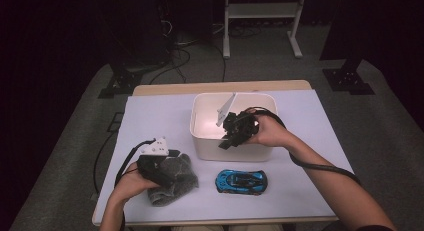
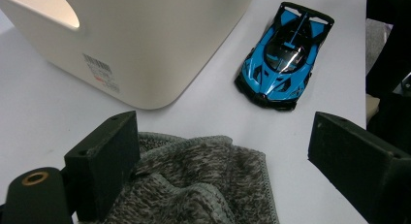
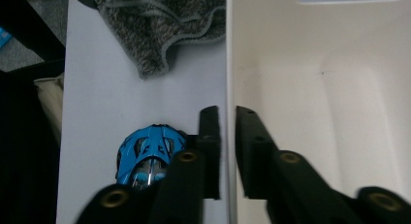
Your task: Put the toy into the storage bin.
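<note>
Two hand-held tongs at work over a white-covered tabletop (image 1: 150, 116). The right tongs (image 1: 226, 141) sit at the near wall of the white bin (image 1: 200, 141), which stands at the far centre; in the right gripper view their jaws straddle the bin's near rim, one outside and one inside, with a narrow gap between them and the pads not visibly pressing the wall. No object is seen between them, and the part of the bin interior that shows looks bare. The left tongs (image 1: 165, 167) rest at the near left on a grey knitted cloth (image 1: 177, 183); in the left gripper view their jaws stand wide apart, one bearing on the cloth's edge, nothing clamped. The blue toy car (image 1: 241, 181) lies on the tabletop just near of the bin and just right of the cloth, touching neither. Its long axis runs left to right, parallel to the bin's near wall. The car lies directly near of the right tongs, almost beneath them, so the right hand (image 1: 272, 133) appears the closer; a grasp from there would likely close across the car's narrow width. The cloth already lies under the left tongs.
</note>
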`<state>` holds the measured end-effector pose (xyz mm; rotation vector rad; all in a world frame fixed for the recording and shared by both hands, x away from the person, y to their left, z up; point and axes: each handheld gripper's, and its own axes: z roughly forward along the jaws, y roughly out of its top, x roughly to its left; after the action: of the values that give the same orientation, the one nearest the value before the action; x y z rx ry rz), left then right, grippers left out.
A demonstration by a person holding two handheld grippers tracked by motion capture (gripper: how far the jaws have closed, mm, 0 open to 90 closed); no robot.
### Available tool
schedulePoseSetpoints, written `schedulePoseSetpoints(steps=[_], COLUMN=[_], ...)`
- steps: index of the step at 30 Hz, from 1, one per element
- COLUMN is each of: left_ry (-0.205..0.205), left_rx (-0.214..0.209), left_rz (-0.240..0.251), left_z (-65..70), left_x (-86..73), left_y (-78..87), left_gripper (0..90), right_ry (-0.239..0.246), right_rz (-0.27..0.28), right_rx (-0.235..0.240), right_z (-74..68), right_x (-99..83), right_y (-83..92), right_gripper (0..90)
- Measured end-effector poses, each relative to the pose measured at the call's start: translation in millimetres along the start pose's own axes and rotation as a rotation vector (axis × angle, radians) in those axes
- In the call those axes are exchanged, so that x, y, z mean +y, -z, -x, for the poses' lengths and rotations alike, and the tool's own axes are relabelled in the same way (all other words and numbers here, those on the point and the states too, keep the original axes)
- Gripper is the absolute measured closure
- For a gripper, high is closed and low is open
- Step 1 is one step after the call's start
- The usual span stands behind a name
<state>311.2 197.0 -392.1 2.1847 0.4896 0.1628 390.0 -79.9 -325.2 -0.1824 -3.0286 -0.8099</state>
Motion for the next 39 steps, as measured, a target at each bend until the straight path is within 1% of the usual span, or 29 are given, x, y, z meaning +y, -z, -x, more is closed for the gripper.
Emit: schedulePoseSetpoints(steps=[1,3,5,6,9,10,12,15,20,22,23,26,27,28,30,32,34,35,39], left_ry=[-0.001,-0.006,-0.006,-0.007,-0.002,-0.003,-0.004,-0.003,-0.003,-0.003,-0.006,-0.006,-0.006,-0.004,-0.002,-0.003,-0.002,-0.006,-0.007], left_rx=[0.0,-0.001,-0.001,0.0,0.0,0.002,0.003,0.004,0.009,0.009,0.01,0.011,0.011,0.011,0.011,0.011,0.009,0.007,0.002], left_rz=[-0.002,-0.007,-0.005,-0.005,-0.001,-0.001,-0.002,0.003,0.004,0.008,0.006,0.006,0.005,0.004,0.005,-0.002,-0.003,-0.002,0.003], left_z=[-0.1,-0.2,-0.3,-0.4,-0.2,-0.1,0.1,0.7,1.1,1.2,1.1,1.2,1.3,1.5,1.5,1.2,1.6,1.9,2.7], left_x=[-0.1,-0.2,-0.3,-0.4,-0.6,-0.7,-0.4,-0.1,0.5,0.5,0.6,0.5,0.4,0.3,-0.1,-0.1,-0.2,0.1,1.1], left_y=[-0.1,-0.1,-0.2,-0.3,-0.7,-0.5,0.2,1.3,2.6,2.7,2.9,2.7,2.6,2.6,2.4,2.5,2.0,1.7,1.6], left_gripper=[10.4,10.4,10.4,10.4,10.2,10.2,10.2,10.2,10.2,10.2,10.2,10.1,10.0,10.0,10.0,10.0,10.0,10.0,9.9], right_ry=[-0.004,-0.004,-0.011,-0.016,-0.029,-0.029,-0.034,-0.024,-0.008,-0.002,0.01,0.014,0.011,0.024,0.016,0.006,0.0,-0.009,-0.024], right_rz=[0.002,0.031,0.053,0.064,0.09,0.109,0.129,0.162,0.219,0.239,0.243,0.245,0.243,0.25,0.249,0.243,0.235,0.233,0.214], right_rx=[0.0,-0.004,0.007,0.014,0.01,0.007,0.002,-0.016,-0.034,-0.023,-0.025,-0.022,-0.021,-0.018,-0.014,-0.01,-0.016,-0.01,-0.015], right_z=[0.5,1.0,0.3,-0.7,-5.8,-8.0,-12.5,-21.3,-40.2,-48.5,-53.3,-64.4,-68.1,-70.4,-75.3,-77.3,-78.1,-78.5,-80.8], right_x=[0.1,-1.0,-2.8,-4.2,-8.9,-11.3,-14.3,-19.9,-30.5,-36.1,-39.7,-47.6,-50.7,-54.0,-60.8,-67.5,-74.5,-78.1,-90.8], right_y=[2.2,8.3,14.2,17.6,27.0,31.0,36.9,47.2,61.7,64.0,63.8,59.4,56.7,53.2,45.5,36.6,27.8,23.2,2.7], right_gripper=[67.8,59.0,52.3,48.8,40.6,38.7,35.1,31.6,24.8,23.1,21.8,20.2,20.4,20.4,20.3,19.6,19.4,19.5,19.4])
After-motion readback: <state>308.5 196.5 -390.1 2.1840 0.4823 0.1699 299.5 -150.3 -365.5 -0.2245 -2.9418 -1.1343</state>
